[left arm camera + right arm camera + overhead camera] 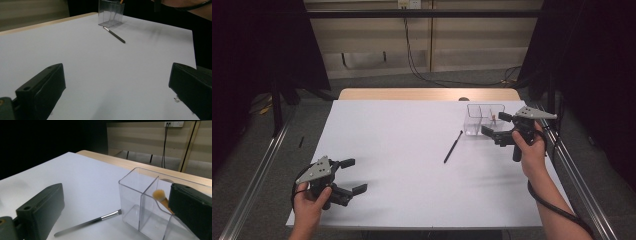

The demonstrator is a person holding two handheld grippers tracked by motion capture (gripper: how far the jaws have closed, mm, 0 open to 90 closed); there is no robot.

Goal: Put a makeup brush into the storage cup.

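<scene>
A clear plastic box [484, 119] with a divider stands at the table's far right. A brush with a tan head [159, 194] leans inside its right-hand compartment. A thin black brush [453, 146] lies flat on the white sheet just left of the box, also seen as brush [114, 34] and brush [87, 223]. My right gripper [495, 123] hovers open at the box's right front side, nothing between its jaws. My left gripper [354, 175] is open and empty near the front left corner. The box [111, 12] stands far off in the left gripper view.
The white sheet [402, 150] covers a wooden table whose far edge [427, 94] shows bare. Metal rails [257, 175] run along both sides of the table. Cables [412, 60] hang against the back wall.
</scene>
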